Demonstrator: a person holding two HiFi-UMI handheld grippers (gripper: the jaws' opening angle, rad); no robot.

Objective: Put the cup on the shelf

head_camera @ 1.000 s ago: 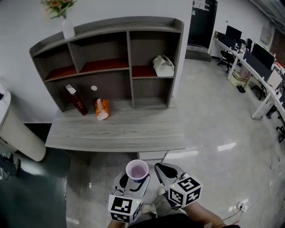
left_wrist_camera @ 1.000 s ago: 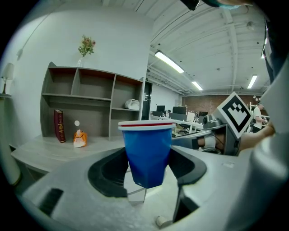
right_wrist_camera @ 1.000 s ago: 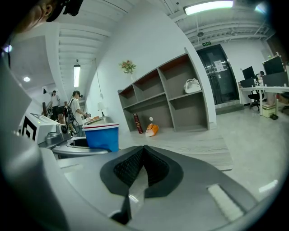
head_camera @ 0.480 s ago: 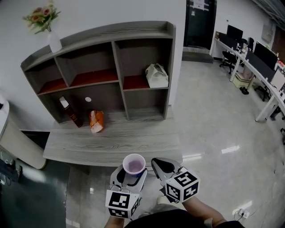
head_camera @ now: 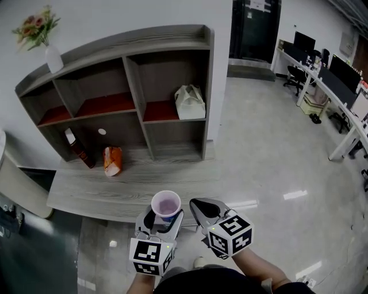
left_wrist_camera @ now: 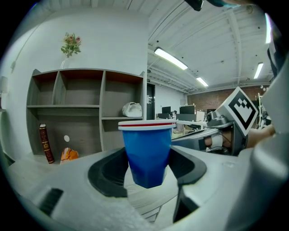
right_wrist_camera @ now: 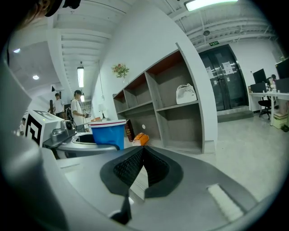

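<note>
White wall (head_camera: 115, 17) stands left of the dark double door (head_camera: 253, 28); glossy pale floor (head_camera: 270, 149) spreads before it; office desks (head_camera: 349, 118) to its right; strip lights (left_wrist_camera: 170, 58) overhead.

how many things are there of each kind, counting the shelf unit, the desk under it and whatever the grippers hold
cup: 1
book: 1
snack bag: 1
white bag: 1
vase of flowers: 1
total: 5
</note>
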